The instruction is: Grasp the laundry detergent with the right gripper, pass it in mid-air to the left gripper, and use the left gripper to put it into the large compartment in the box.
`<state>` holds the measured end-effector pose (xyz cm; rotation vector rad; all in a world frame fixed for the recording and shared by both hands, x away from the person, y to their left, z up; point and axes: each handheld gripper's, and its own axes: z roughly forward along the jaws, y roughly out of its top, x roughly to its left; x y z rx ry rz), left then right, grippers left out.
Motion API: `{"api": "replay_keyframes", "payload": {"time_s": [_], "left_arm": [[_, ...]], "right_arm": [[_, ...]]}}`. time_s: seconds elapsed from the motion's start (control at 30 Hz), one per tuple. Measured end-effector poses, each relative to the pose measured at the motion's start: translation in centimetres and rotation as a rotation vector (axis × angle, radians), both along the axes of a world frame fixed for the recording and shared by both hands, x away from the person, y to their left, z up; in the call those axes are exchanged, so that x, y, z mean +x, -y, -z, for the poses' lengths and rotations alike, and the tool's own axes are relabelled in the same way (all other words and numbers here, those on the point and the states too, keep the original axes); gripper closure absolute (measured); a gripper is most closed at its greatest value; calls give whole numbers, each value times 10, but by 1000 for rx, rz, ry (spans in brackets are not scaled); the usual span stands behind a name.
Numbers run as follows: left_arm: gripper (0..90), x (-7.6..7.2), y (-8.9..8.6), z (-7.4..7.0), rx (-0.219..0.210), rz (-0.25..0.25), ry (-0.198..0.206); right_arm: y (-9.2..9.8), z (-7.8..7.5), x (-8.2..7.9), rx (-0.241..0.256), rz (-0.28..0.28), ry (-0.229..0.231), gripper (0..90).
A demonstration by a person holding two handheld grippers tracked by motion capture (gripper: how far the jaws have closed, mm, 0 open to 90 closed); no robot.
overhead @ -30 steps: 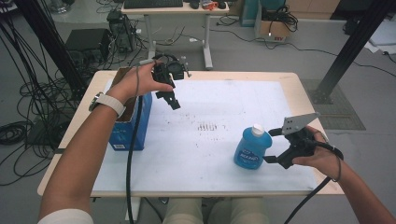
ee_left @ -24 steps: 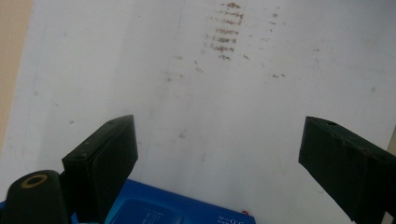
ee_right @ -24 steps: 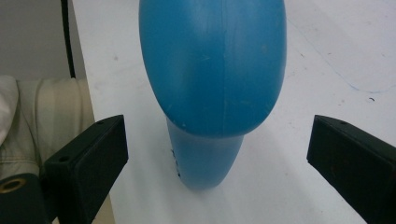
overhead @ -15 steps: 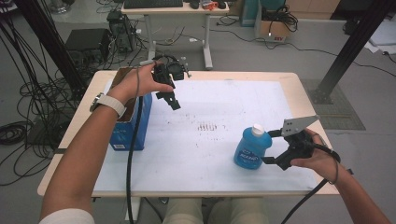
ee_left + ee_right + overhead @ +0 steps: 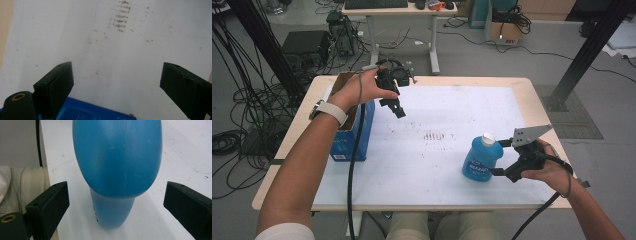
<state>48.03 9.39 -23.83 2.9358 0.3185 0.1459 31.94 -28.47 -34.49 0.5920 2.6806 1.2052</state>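
From the high view, the blue bottle (image 5: 482, 159) stands upright on the worktop (image 5: 437, 165), toward its right near edge. The right hand-held gripper (image 5: 498, 157) has crept closer over the past second, and its jaws now flank the bottle without pressing it. The left hand-held gripper (image 5: 398, 111) has barely moved; it hangs above the far left of the worktop, beside the blue box (image 5: 354, 131).

In the left gripper view, the jaws are spread wide over bare white surface, with the box's edge (image 5: 100, 113) below.

In the right gripper view, the bottle (image 5: 117, 165) sits between wide jaws with a gap on each side. I judge a squeeze is the likely next step.
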Motion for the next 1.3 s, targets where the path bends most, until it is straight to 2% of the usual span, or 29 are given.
{"api": "replay_keyframes", "payload": {"time_s": [0.23,0.33,0.4,0.43,0.5,0.53,0.63,0.73,0.77,0.87,1.0,1.03,1.07,1.13,1.27,1.3], "left_arm": [[121,0,1,0,-1,2,1],[121,0,1,0,3,1,0],[121,0,0,3,-24,0,1],[121,0,0,3,-25,-2,0],[121,0,0,3,-25,-2,1],[121,0,1,0,4,0,-3],[121,0,0,1,-4,-3,-1],[121,0,0,1,-15,-4,3],[121,0,0,0,4,-5,0],[121,0,0,0,7,-4,6],[121,0,0,0,4,-7,1],[121,0,0,1,-11,-8,6],[121,0,0,2,-14,-8,6],[121,0,0,2,-15,-8,5],[121,0,0,0,0,-5,4],[122,0,0,2,-12,-7,6]], "right_arm": [[0,0,0,-2,3,-4,62],[0,0,2,1,-6,11,63],[0,0,1,-2,-2,3,64],[0,0,2,-2,-7,8,65],[0,0,1,0,-3,9,64],[0,0,1,0,-3,9,64],[0,0,4,6,-28,32,67],[0,-1,3,6,-31,34,68],[0,-1,4,9,-32,37,68],[0,-1,3,4,-18,23,68],[0,0,4,9,-27,29,68],[0,0,4,9,-27,30,68],[0,-1,2,2,-4,8,68],[0,-1,2,0,-4,6,68],[0,-1,2,-3,-4,4,70],[0,-1,2,-1,-3,3,70]]}}
